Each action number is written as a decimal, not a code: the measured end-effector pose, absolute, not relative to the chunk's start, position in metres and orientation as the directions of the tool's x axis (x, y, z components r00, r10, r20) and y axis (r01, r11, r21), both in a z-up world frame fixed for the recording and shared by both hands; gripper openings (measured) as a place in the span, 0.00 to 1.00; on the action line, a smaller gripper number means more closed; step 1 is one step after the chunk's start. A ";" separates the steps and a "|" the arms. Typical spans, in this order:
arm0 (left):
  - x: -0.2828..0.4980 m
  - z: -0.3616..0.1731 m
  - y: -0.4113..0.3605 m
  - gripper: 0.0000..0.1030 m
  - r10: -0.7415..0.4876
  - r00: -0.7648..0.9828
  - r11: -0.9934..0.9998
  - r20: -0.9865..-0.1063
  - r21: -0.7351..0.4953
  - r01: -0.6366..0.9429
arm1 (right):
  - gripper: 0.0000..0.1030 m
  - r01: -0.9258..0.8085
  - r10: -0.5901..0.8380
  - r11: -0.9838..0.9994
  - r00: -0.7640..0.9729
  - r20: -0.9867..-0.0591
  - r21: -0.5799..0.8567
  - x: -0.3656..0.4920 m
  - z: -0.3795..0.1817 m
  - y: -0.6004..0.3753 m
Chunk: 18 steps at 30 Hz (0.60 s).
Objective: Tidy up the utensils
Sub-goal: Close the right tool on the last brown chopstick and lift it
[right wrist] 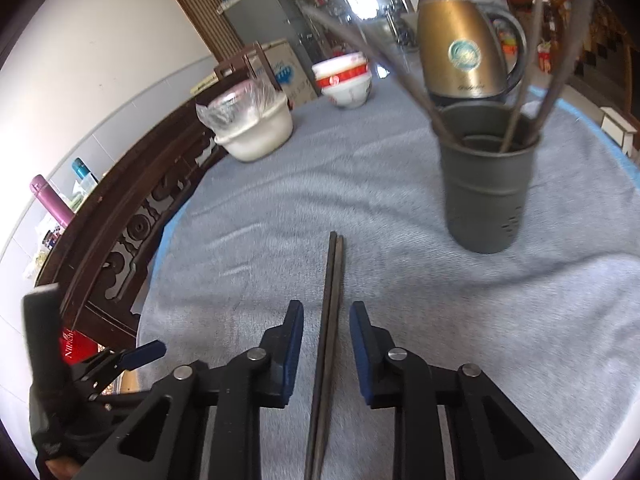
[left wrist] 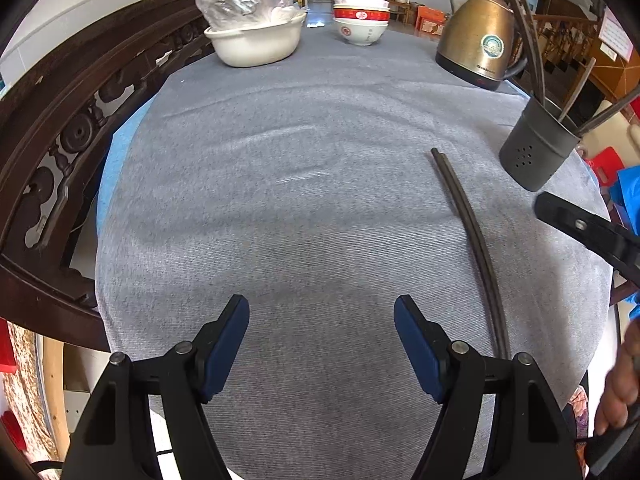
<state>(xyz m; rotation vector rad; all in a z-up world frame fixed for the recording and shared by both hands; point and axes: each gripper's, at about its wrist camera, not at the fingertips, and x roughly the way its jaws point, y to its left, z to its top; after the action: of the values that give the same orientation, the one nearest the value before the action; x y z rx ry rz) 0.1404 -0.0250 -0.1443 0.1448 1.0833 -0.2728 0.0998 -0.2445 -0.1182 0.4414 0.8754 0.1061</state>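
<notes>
A pair of dark chopsticks (left wrist: 472,236) lies side by side on the grey tablecloth (left wrist: 300,160), right of my left gripper (left wrist: 321,340), which stands open over bare cloth. In the right wrist view the chopsticks (right wrist: 330,320) run between the blue pads of my right gripper (right wrist: 327,312); a gap shows on each side, so the pads do not press them. A grey perforated utensil holder (right wrist: 486,196) stands beyond on the right with several dark utensils leaning in it. The left wrist view shows the holder (left wrist: 534,148) at the right edge, with a right-gripper finger (left wrist: 580,224) just below it.
A brass-coloured kettle (left wrist: 480,36) stands at the back right behind the holder. Stacked red-and-white bowls (left wrist: 360,20) and a white basin (left wrist: 256,46) holding a plastic-wrapped bowl sit at the far end. Carved dark woodwork (left wrist: 60,140) borders the table's left side.
</notes>
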 end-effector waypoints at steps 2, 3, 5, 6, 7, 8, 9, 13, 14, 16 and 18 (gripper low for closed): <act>0.141 -0.146 -0.021 0.73 -0.147 0.439 0.958 -0.886 -0.018 0.285 | 0.23 0.095 0.274 0.905 0.617 -0.738 0.416 0.111 -0.126 -0.241; 0.141 -0.147 -0.020 0.73 -0.146 0.439 0.959 -0.887 -0.018 0.283 | 0.22 0.098 0.279 0.904 0.603 -0.747 0.417 0.117 -0.131 -0.239; 0.141 -0.149 -0.017 0.73 -0.145 0.436 0.960 -0.888 -0.019 0.281 | 0.22 0.104 0.285 0.903 0.579 -0.764 0.416 0.127 -0.138 -0.236; 0.141 -0.151 -0.016 0.73 -0.146 0.433 0.960 -0.889 -0.022 0.280 | 0.21 0.112 0.284 0.903 0.569 -0.772 0.415 0.131 -0.142 -0.236; 0.141 -0.152 -0.015 0.73 -0.148 0.430 0.960 -0.891 -0.025 0.279 | 0.20 0.117 0.282 0.904 0.561 -0.778 0.412 0.135 -0.145 -0.235; 0.141 -0.153 -0.014 0.73 -0.150 0.427 0.960 -0.892 -0.029 0.278 | 0.20 0.123 0.278 0.905 0.555 -0.784 0.408 0.137 -0.148 -0.234; 0.142 -0.155 -0.014 0.73 -0.152 0.424 0.960 -0.893 -0.032 0.277 | 0.19 0.130 0.271 0.906 0.551 -0.789 0.402 0.140 -0.150 -0.233; 0.142 -0.156 -0.012 0.73 -0.159 0.418 0.960 -0.894 -0.041 0.277 | 0.19 0.139 0.257 0.912 0.537 -0.803 0.385 0.144 -0.156 -0.230; 0.142 -0.157 -0.012 0.73 -0.161 0.417 0.960 -0.895 -0.043 0.278 | 0.19 0.140 0.255 0.914 0.533 -0.806 0.381 0.145 -0.158 -0.229; 0.143 -0.157 -0.012 0.73 -0.165 0.415 0.959 -0.895 -0.047 0.279 | 0.19 0.139 0.249 0.918 0.525 -0.814 0.371 0.146 -0.160 -0.226; 0.144 -0.158 -0.012 0.73 -0.168 0.414 0.958 -0.895 -0.050 0.281 | 0.18 0.137 0.240 0.923 0.525 -0.816 0.360 0.146 -0.160 -0.225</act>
<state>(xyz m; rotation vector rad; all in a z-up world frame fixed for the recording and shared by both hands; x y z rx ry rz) 0.1435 -0.0117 -0.1575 0.1145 1.1094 -0.2830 0.1458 -0.2248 -0.1602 0.4084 1.0236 0.0635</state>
